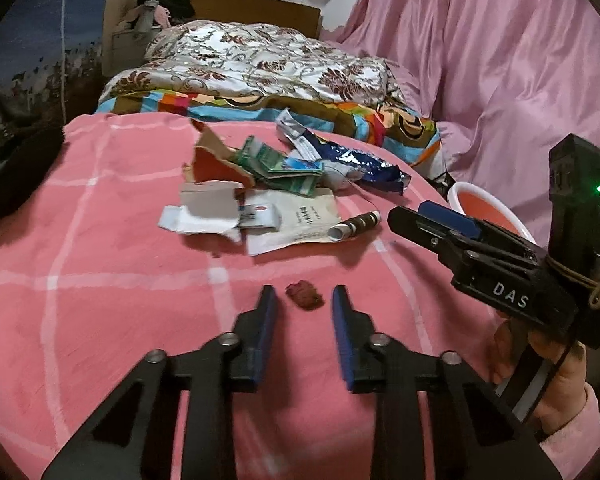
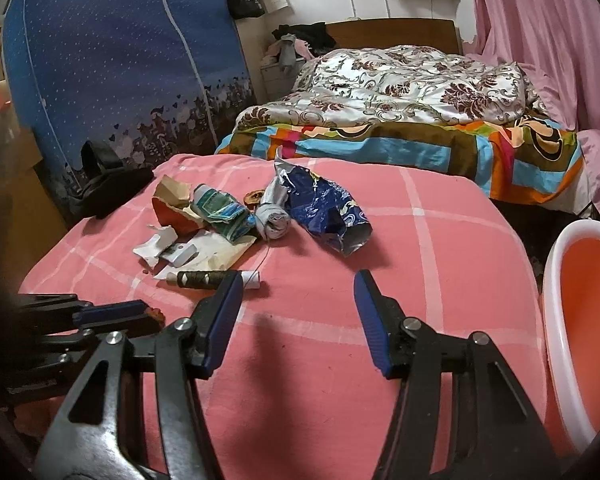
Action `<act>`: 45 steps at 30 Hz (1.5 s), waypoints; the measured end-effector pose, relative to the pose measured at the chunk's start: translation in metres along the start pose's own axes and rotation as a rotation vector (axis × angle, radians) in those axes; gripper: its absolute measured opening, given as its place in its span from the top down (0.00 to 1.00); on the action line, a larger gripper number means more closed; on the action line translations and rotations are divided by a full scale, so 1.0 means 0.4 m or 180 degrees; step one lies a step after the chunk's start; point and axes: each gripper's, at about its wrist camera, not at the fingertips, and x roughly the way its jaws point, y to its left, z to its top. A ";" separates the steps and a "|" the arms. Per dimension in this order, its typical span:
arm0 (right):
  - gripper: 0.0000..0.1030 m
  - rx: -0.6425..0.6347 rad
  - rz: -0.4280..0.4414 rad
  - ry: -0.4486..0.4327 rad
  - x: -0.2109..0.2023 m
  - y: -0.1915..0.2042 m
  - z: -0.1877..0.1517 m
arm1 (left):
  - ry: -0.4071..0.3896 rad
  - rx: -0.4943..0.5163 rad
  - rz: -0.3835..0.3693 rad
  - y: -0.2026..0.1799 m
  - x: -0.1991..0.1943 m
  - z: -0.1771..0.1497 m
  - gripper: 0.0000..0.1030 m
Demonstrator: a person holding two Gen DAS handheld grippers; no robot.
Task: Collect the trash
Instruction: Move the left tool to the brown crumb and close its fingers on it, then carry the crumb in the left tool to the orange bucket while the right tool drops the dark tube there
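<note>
The left gripper (image 1: 304,304) jaws stand parted around a small red scrap (image 1: 305,297) at lower centre on the pink blanket (image 1: 100,260). The right gripper (image 2: 298,312) jaws stand wide, empty. The trash pile (image 1: 276,184) lies mid-frame; the orange basin (image 2: 584,320) sits at right edge.

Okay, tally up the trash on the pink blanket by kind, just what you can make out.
Foil or plastic wrappers: 2, the blue wrapper and the green wrapper
Torn cardboard: 1
Paper or card scraps: at least 2
Small tube: 1
Reddish crumpled bit: 1
Total: at least 7
</note>
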 end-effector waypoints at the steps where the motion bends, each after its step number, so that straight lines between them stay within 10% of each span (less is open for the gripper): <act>1: 0.38 -0.0002 0.0010 0.0004 0.001 0.001 0.000 | 0.0014 0.0018 0.0004 -0.001 0.009 0.002 0.87; 18: 0.24 -0.0072 0.0288 0.0044 0.036 0.080 0.011 | -0.0144 -0.0464 0.0217 0.111 -0.049 -0.004 0.97; 45: 0.38 -0.0177 0.0125 -0.0053 -0.013 0.058 -0.012 | -0.0143 -0.0407 0.0140 0.095 -0.075 -0.016 0.97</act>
